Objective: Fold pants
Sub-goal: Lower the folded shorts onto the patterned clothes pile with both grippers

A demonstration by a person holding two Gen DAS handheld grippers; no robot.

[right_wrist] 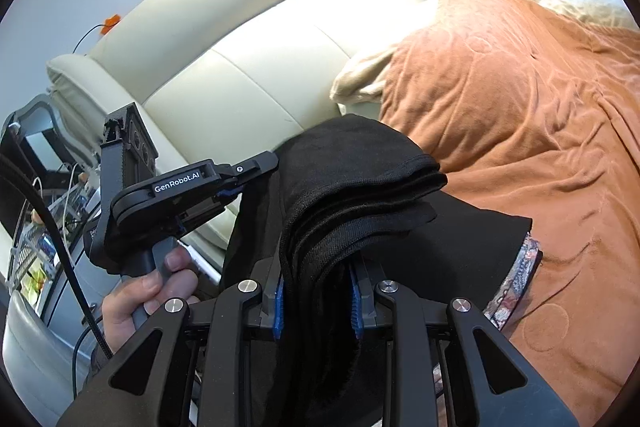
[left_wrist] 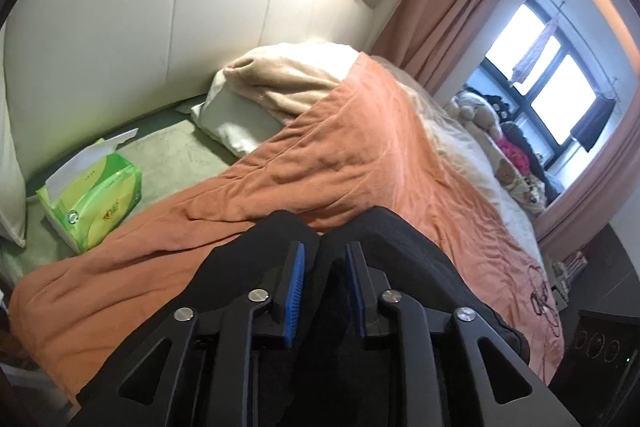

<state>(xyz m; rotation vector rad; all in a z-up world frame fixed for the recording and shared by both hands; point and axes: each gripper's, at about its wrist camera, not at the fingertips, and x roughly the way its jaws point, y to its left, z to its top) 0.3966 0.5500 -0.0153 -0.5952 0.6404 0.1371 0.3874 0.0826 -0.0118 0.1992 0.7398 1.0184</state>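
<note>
Pants [right_wrist: 344, 195]: black, folded into several layers, draped over orange quilt [right_wrist: 540, 115] on bed; stacked hem edges show in right wrist view, bunched folds reaching up between right gripper's fingers.
Right gripper [right_wrist: 318, 301]: blue pads clamped on thick bundle of pants, fabric fills the gap between them.
Left gripper [left_wrist: 325, 267]: jaws apart, blue pads not pressing; black pants lie under and between the fingers, dark fabric visible in the gap. In right wrist view left gripper [right_wrist: 256, 167] seen from the side, tip at edge of pants, whether it touches the cloth cannot be told from there.
Writing: "GenRobot.AI" in white on side of left gripper body in right wrist view. Small print on tissue pack not readable.
Hand [right_wrist: 148, 295]: person's left hand wrapped round grey handle of left gripper, dark sleeve below.
Tissue pack [left_wrist: 94, 195]: green and yellow, white tissue sticking out top, on grey-green sheet left of quilt, well apart from pants.
Pillow [left_wrist: 240, 115]: white, beige blanket over it, at head of bed against cream padded headboard [left_wrist: 180, 7].
Patterned cloth [right_wrist: 516, 279]: multicoloured strip peeking from under right edge of pants.
Curtain [left_wrist: 460, 7]: salmon, beside window [left_wrist: 548, 67]; soft toys [left_wrist: 480, 111] piled at far side of bed.
</note>
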